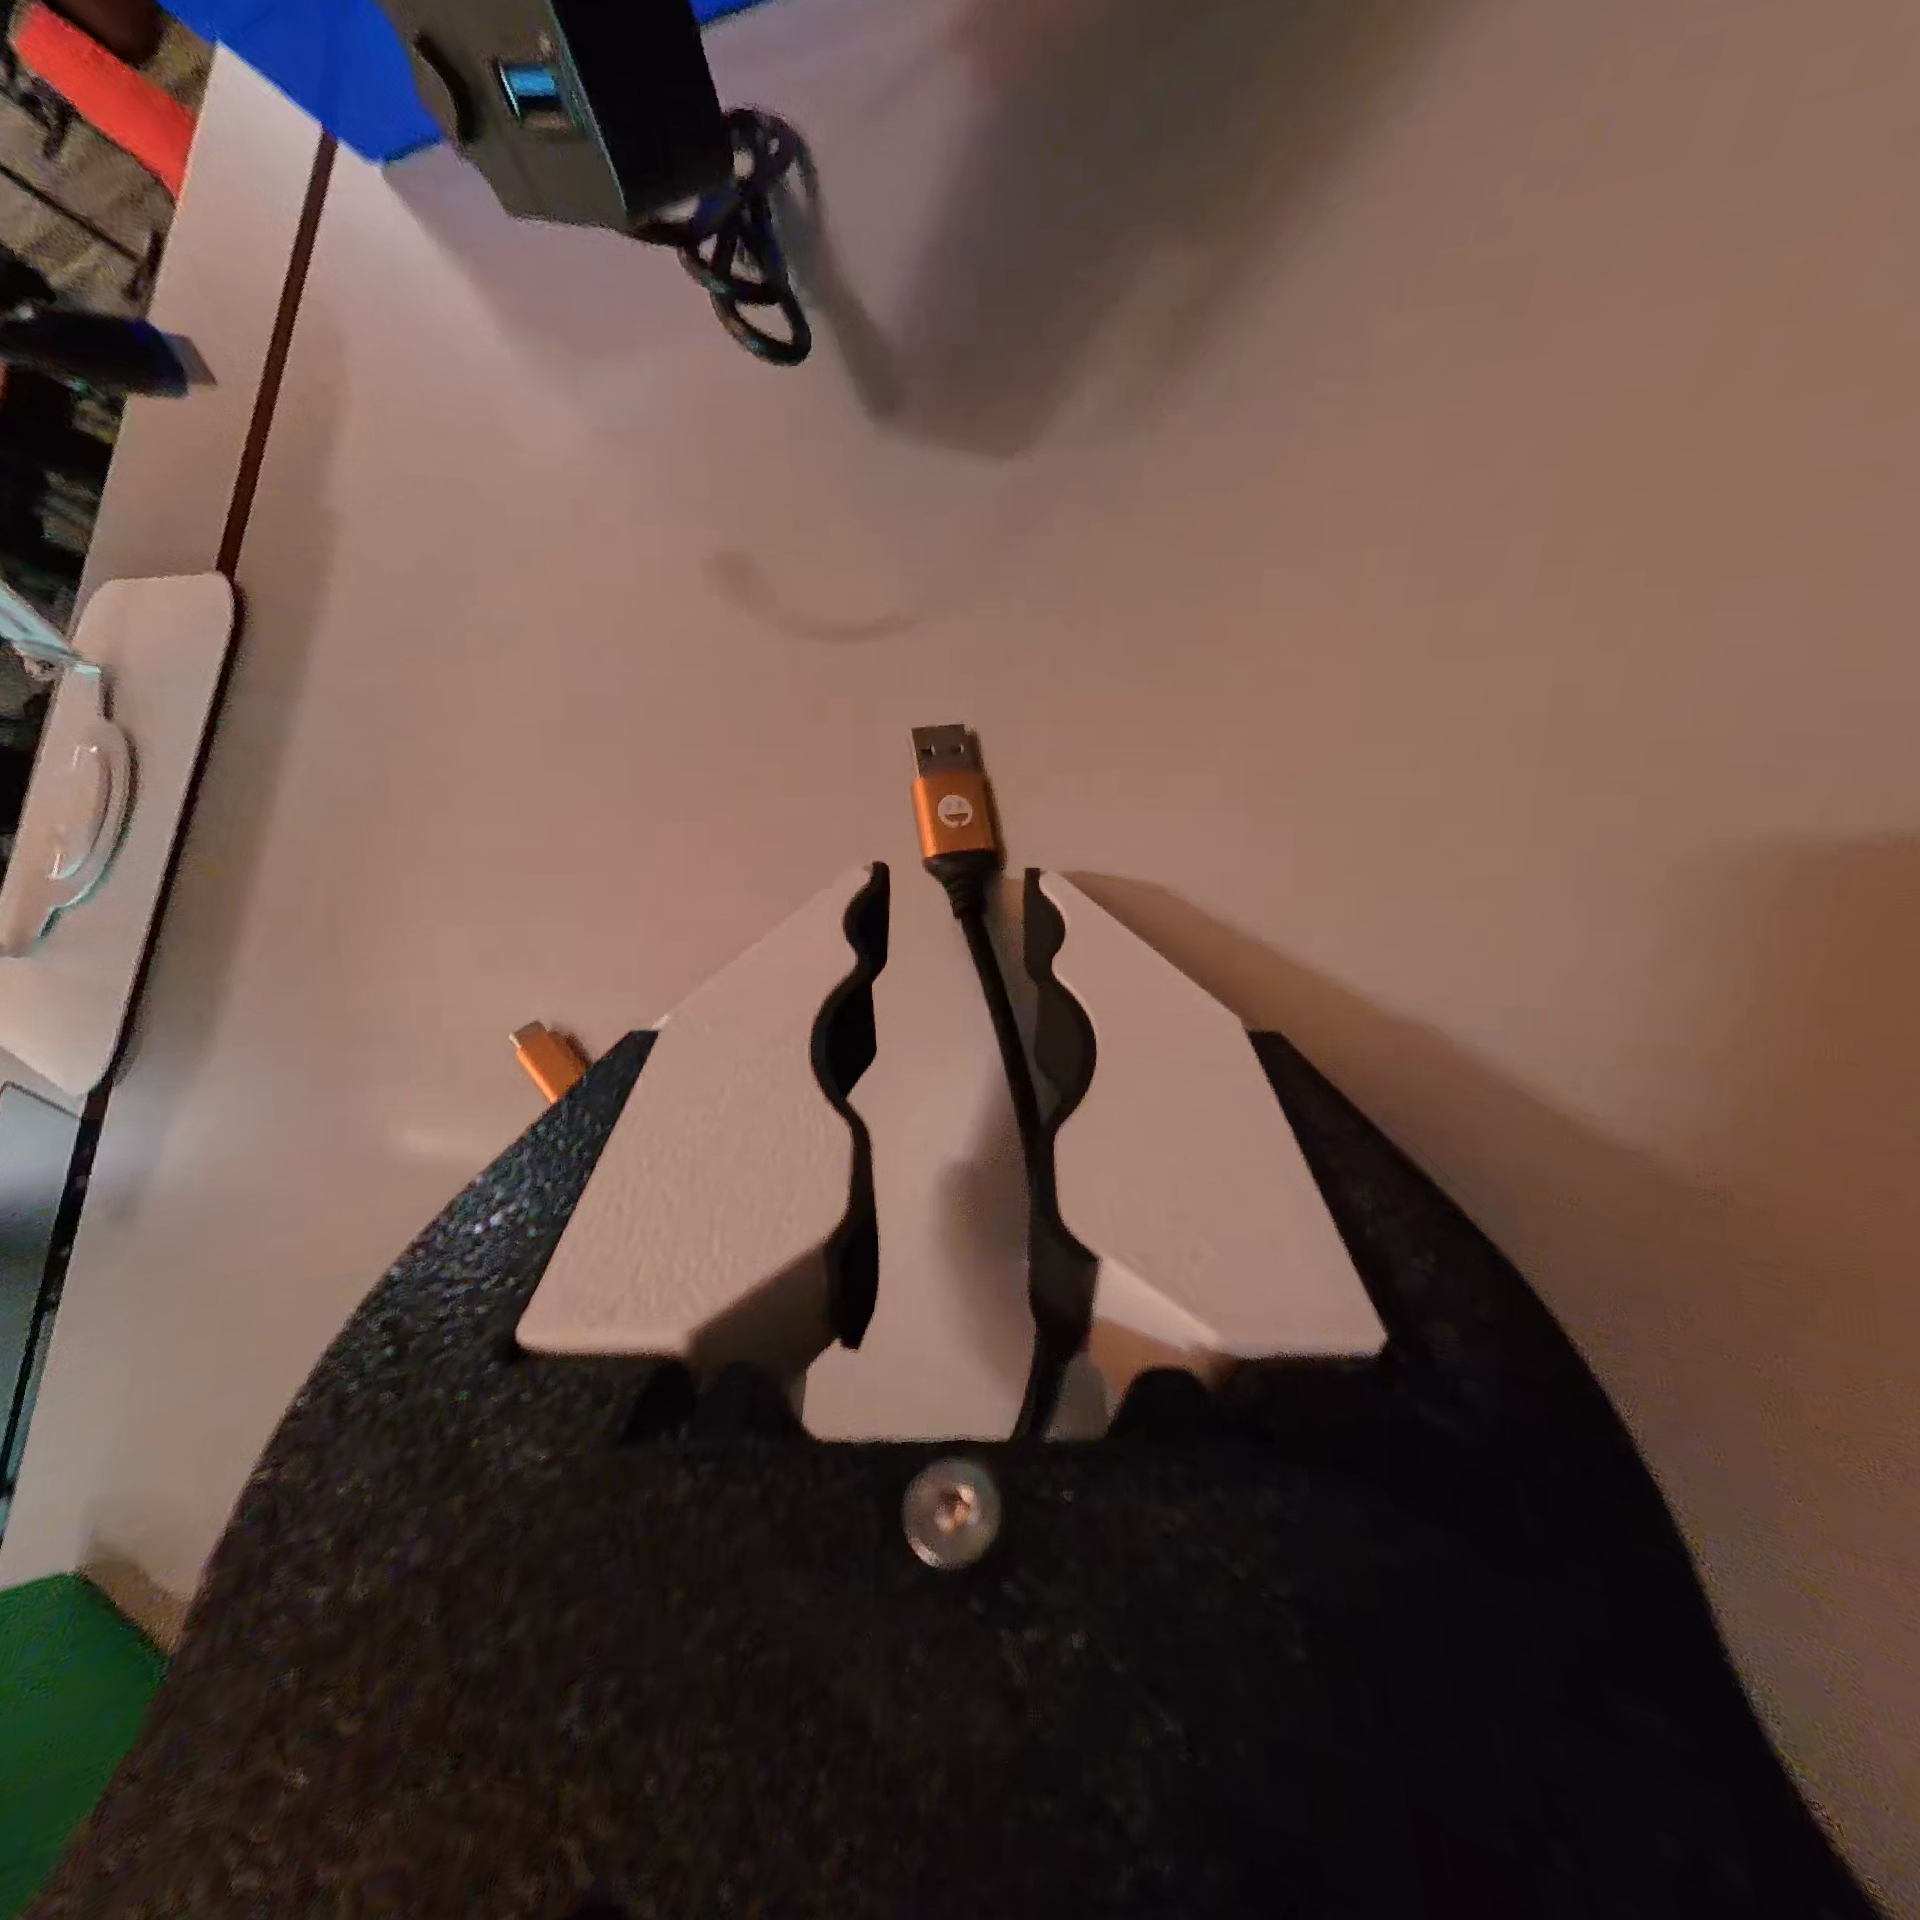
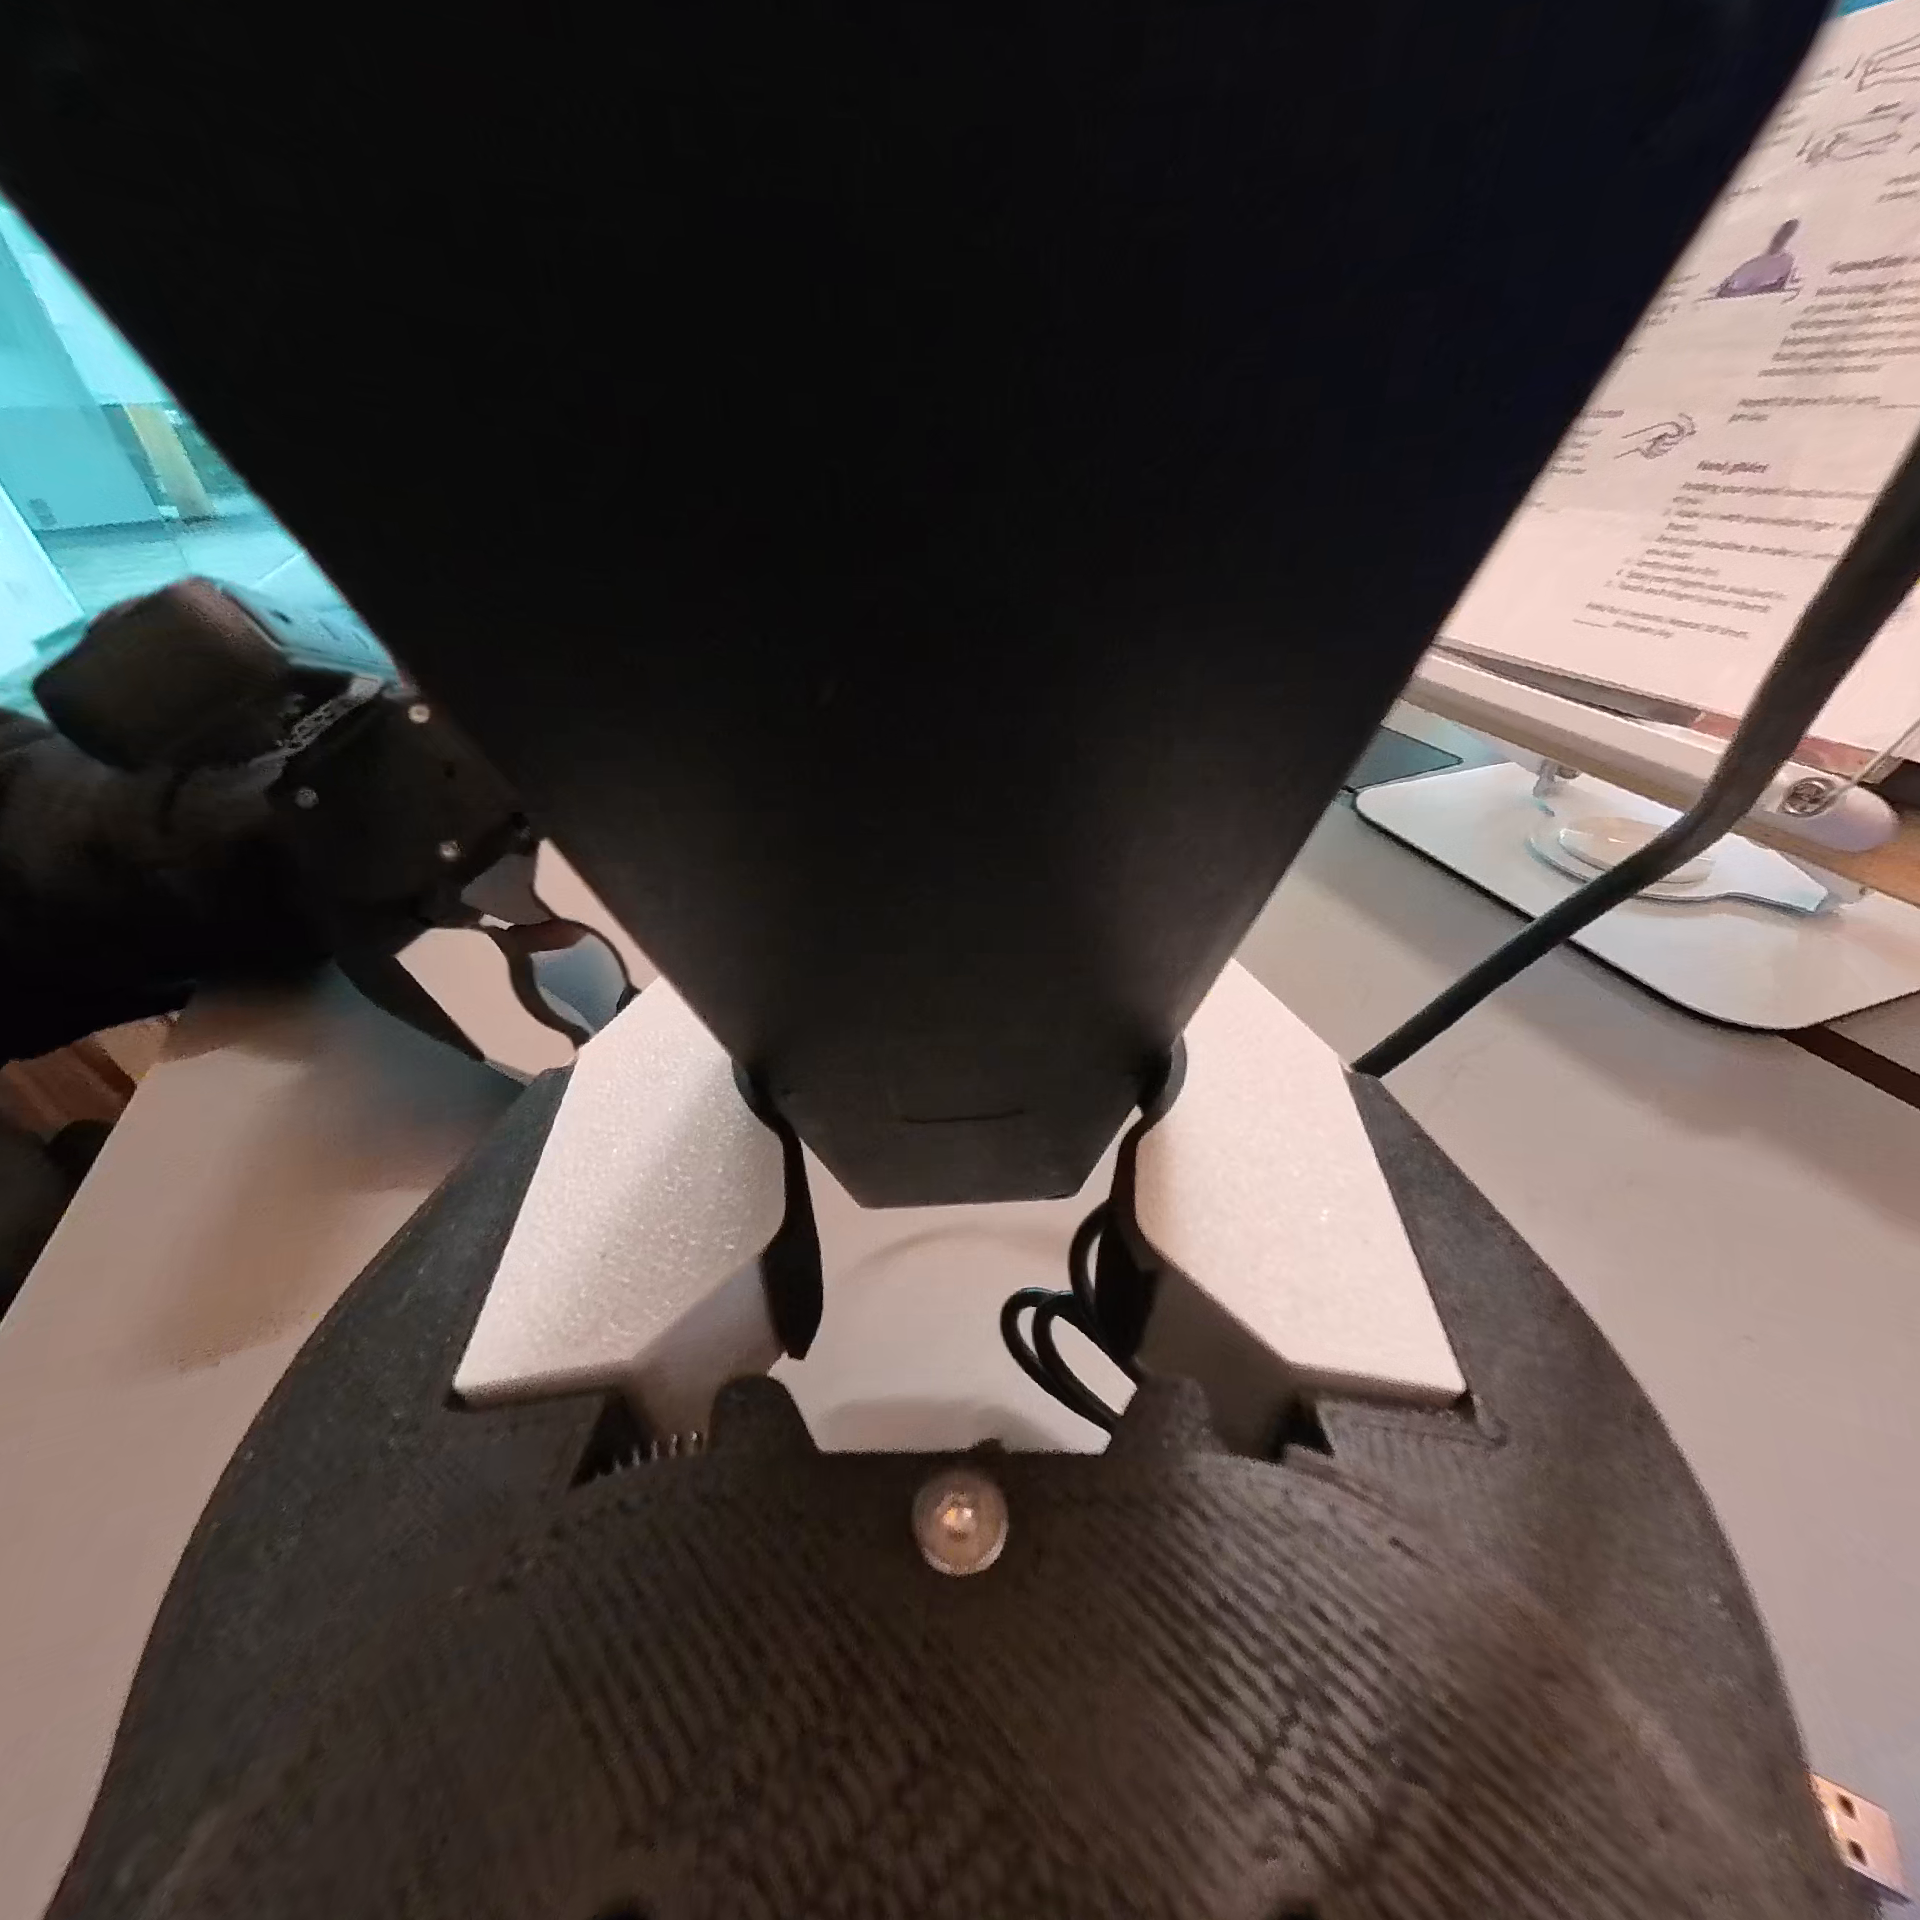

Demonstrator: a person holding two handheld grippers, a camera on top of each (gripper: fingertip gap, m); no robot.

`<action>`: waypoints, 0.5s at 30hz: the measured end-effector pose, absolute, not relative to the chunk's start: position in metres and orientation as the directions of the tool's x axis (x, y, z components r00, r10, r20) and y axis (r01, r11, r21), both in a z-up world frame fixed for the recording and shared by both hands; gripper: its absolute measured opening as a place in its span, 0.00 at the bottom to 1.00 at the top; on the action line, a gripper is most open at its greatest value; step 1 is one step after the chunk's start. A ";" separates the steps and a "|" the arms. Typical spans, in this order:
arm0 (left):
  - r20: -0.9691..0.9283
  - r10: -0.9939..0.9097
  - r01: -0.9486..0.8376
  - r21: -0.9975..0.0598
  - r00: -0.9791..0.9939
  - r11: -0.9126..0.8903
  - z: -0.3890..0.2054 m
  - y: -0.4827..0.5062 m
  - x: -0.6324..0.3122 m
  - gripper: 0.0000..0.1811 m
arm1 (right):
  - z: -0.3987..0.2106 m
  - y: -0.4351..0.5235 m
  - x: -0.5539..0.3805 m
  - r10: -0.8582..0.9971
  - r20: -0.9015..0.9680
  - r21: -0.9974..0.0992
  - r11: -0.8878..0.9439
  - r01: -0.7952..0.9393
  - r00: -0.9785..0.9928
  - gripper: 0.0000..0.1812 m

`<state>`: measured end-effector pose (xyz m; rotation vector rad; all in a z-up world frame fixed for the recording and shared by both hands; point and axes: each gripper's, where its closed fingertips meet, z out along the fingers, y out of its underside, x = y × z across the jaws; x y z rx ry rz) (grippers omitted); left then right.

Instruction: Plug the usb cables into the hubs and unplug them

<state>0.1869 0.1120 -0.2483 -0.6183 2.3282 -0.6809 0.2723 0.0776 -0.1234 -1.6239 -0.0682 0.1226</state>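
In the left wrist view my left gripper is open and low over the white table. A black cable runs between its fingers, close to the right one. Its USB plug with an orange sleeve lies just past the fingertips. A dark hub with a blue port hangs at the top, its coiled cable dangling. In the right wrist view my right gripper is shut on this black hub, which fills most of the frame. The left gripper shows at the left.
A second orange connector lies left of my left fingers. A white stand base with a printed sheet stands at the table's right edge, and a black cable runs past it. A silver USB plug lies at the lower right.
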 end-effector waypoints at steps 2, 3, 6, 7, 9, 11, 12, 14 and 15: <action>-0.434 -0.586 -0.271 -0.594 -0.685 0.757 -0.255 0.114 0.190 0.09 | -0.125 0.078 0.272 0.123 -0.039 -0.997 -0.065 -0.031 0.992 0.34; -0.434 -0.587 -0.262 -0.604 -0.684 0.753 -0.255 0.113 0.191 0.07 | -0.125 0.078 0.272 0.122 -0.036 -0.997 -0.069 -0.028 0.992 0.34; -0.481 -0.582 -0.227 -0.609 -0.656 0.760 -0.256 0.113 0.197 0.04 | -0.126 0.080 0.267 0.135 -0.028 -0.996 -0.086 -0.016 0.990 0.34; -0.474 -0.593 -0.238 -0.614 -0.650 0.752 -0.256 0.114 0.198 0.04 | -0.127 0.081 0.266 0.139 -0.030 -0.995 -0.095 -0.017 0.990 0.34; -0.453 -0.624 -0.282 -0.616 -0.636 0.735 -0.256 0.117 0.200 0.03 | -0.131 0.083 0.264 0.148 -0.042 -0.993 -0.113 -0.025 0.988 0.34; -0.436 -0.630 -0.320 -0.595 -0.643 0.737 -0.254 0.122 0.198 0.03 | -0.135 0.084 0.262 0.158 -0.038 -0.991 -0.133 -0.017 0.987 0.34; -0.411 -0.639 -0.337 -0.597 -0.651 0.728 -0.249 0.123 0.195 0.03 | -0.136 0.083 0.261 0.166 -0.030 -0.990 -0.141 -0.006 0.986 0.34; -0.337 -0.649 -0.351 -0.628 -0.683 0.695 -0.225 0.123 0.187 0.03 | -0.138 0.083 0.258 0.178 -0.017 -0.988 -0.152 0.011 0.984 0.34; -0.307 -0.648 -0.357 -0.635 -0.697 0.685 -0.210 0.126 0.183 0.03 | -0.139 0.083 0.257 0.186 -0.013 -0.987 -0.158 0.016 0.983 0.34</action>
